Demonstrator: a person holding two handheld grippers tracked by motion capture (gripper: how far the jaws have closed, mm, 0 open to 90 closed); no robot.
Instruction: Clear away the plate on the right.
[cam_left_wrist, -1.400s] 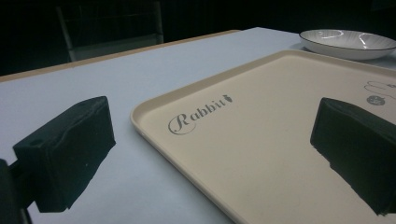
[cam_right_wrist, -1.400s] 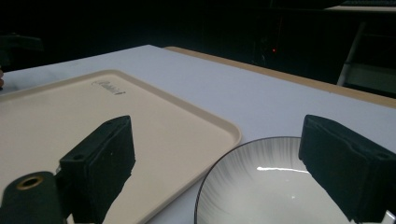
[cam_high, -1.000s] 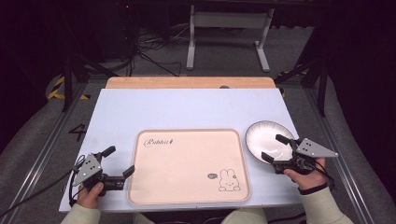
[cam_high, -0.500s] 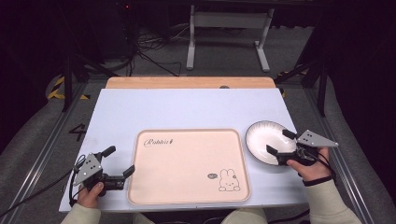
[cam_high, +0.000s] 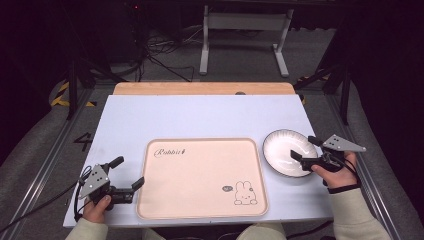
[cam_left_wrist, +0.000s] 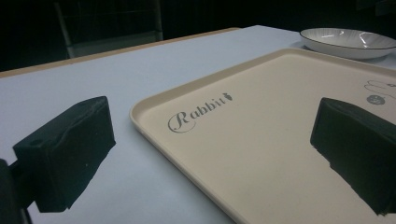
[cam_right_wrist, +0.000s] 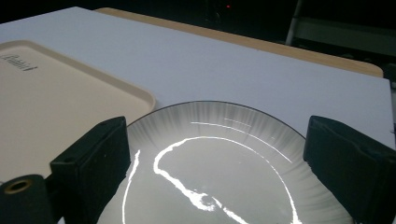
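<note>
A cream tray (cam_high: 200, 177) with a rabbit drawing and the word "Rabbit" lies at the front middle of the white table (cam_high: 200, 117). To its right sits a white plate (cam_high: 282, 150) with a dark rim, holding nothing. My right gripper (cam_high: 303, 148) hangs open over the plate's right side; in the right gripper view the plate (cam_right_wrist: 210, 140) lies between the spread jaws of the right gripper (cam_right_wrist: 219, 158). My left gripper (cam_high: 128, 171) is open at the tray's left edge, its jaws straddling the tray rim (cam_left_wrist: 154, 126). Neither gripper holds anything.
A wooden strip (cam_high: 200, 88) runs along the table's far edge. Beyond it stand a metal frame (cam_high: 245, 35) and cables on the dark floor. Metal rails flank the table on both sides.
My right gripper has moved forward and left, from beside the plate's right rim to over the plate. The left gripper, tray and plate have stayed put.
</note>
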